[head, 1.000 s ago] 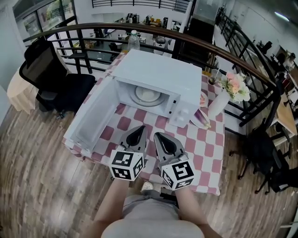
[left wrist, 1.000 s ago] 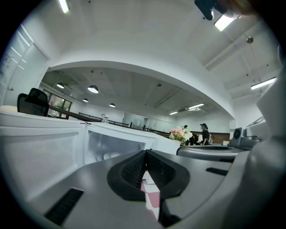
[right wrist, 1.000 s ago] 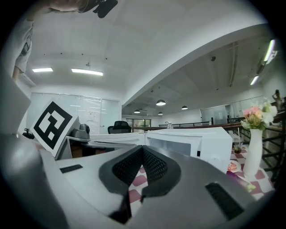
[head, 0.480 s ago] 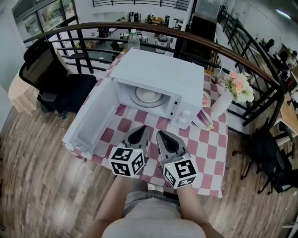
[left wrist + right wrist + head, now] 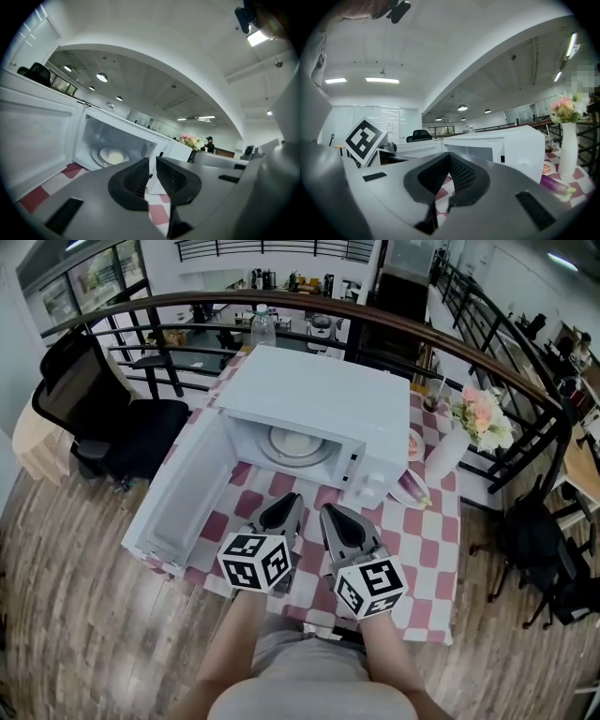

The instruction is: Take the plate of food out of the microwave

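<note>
Head view: one microwave [image 5: 314, 404], door [image 5: 183, 488] swung wide left, one plate [image 5: 298, 442] of food inside | two grippers: left gripper [image 5: 293, 500] jaws just eased a slit apart, nothing between; right gripper [image 5: 326, 511] clenched, empty | one flower vase [image 5: 442, 454] right of microwave | grippers over checked table [image 5: 417, 531] near edge, nothing between them and cavity

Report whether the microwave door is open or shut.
Open: the door stands swung out to the left of the microwave, and the plate of food shows inside the cavity.

wooden floor [image 5: 66, 615], curved railing [image 5: 281, 298]
</note>
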`<act>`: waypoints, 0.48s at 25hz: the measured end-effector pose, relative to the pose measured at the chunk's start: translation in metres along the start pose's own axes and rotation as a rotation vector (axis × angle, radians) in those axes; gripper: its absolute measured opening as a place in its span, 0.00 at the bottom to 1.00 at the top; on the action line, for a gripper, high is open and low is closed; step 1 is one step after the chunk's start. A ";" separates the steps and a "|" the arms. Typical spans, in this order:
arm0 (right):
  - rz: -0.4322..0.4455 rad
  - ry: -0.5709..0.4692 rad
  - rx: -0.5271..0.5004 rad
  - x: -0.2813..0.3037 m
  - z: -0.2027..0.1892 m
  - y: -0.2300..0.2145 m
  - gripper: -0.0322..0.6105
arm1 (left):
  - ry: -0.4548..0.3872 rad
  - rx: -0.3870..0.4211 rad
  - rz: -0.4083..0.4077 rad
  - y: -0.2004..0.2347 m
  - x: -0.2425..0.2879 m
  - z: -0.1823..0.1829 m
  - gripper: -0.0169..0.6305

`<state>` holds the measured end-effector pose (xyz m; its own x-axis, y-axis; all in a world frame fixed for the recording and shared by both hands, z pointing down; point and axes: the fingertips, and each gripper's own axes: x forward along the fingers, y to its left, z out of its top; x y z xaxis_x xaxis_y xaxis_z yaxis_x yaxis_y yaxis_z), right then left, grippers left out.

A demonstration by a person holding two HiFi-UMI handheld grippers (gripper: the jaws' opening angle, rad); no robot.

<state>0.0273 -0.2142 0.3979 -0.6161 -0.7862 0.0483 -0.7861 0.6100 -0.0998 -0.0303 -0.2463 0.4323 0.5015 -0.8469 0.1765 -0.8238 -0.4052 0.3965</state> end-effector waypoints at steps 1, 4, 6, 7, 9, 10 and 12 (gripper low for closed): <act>-0.003 -0.002 0.008 0.001 0.000 -0.003 0.09 | 0.002 -0.017 -0.004 0.002 0.003 0.000 0.10; -0.015 0.003 0.015 0.007 0.001 -0.012 0.09 | 0.004 -0.110 -0.033 0.009 0.014 -0.002 0.15; -0.018 0.010 0.013 0.011 0.000 -0.015 0.09 | 0.000 -0.196 -0.056 0.016 0.020 -0.002 0.19; -0.019 0.015 0.011 0.013 -0.001 -0.016 0.09 | 0.002 -0.226 -0.060 0.020 0.023 -0.003 0.21; -0.023 0.029 0.009 0.017 -0.006 -0.018 0.09 | 0.013 -0.260 -0.058 0.028 0.027 -0.007 0.26; -0.024 0.036 0.010 0.019 -0.008 -0.020 0.09 | 0.019 -0.278 -0.056 0.031 0.030 -0.009 0.29; -0.025 0.045 0.016 0.024 -0.013 -0.022 0.09 | 0.026 -0.321 -0.054 0.039 0.035 -0.012 0.35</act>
<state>0.0293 -0.2455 0.4144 -0.5979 -0.7958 0.0959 -0.8009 0.5879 -0.1142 -0.0412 -0.2878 0.4645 0.5524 -0.8164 0.1685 -0.6722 -0.3167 0.6693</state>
